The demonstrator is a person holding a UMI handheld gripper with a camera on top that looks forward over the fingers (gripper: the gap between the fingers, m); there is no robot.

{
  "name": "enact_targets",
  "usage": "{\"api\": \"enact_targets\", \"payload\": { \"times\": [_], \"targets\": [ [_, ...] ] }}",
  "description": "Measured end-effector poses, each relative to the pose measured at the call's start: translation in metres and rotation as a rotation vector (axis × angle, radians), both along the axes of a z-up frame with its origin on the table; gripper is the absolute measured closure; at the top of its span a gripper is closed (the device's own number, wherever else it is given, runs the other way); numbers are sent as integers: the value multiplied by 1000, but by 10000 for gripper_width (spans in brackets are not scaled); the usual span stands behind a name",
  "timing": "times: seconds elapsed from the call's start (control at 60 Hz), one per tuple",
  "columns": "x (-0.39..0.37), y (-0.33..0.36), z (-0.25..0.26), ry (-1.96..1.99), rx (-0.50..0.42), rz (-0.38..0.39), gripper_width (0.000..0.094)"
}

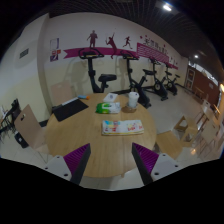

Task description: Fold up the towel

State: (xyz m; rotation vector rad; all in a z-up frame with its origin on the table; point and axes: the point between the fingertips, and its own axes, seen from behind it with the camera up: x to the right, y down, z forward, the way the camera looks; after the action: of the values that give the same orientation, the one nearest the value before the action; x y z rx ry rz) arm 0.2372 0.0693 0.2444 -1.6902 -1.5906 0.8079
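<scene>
The gripper [113, 162] hangs above the near edge of a round wooden table [75, 132], its 2 purple-padded fingers [79, 160] spread wide and holding nothing. The folded, patterned towel [123, 127] lies just beyond them, straight ahead, long axis crosswise. Bare tabletop surrounds it; a white cup [133, 100] stands farther back, exercise bikes [145, 72] beyond.

Towel [122, 127] lies on table [75, 135], cup [133, 100] behind it.
</scene>
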Motion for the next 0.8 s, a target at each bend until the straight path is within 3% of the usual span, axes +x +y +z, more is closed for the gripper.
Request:
{"api": "enact_targets", "payload": {
  "times": [0.133,0.383,0.8],
  "targets": [
    [-25,-28,-22,-4,-30,46,74],
    [-99,-49,-69,8,2,102,74],
    [-257,-44,-192,-29,53,89,80]
  ]
}}
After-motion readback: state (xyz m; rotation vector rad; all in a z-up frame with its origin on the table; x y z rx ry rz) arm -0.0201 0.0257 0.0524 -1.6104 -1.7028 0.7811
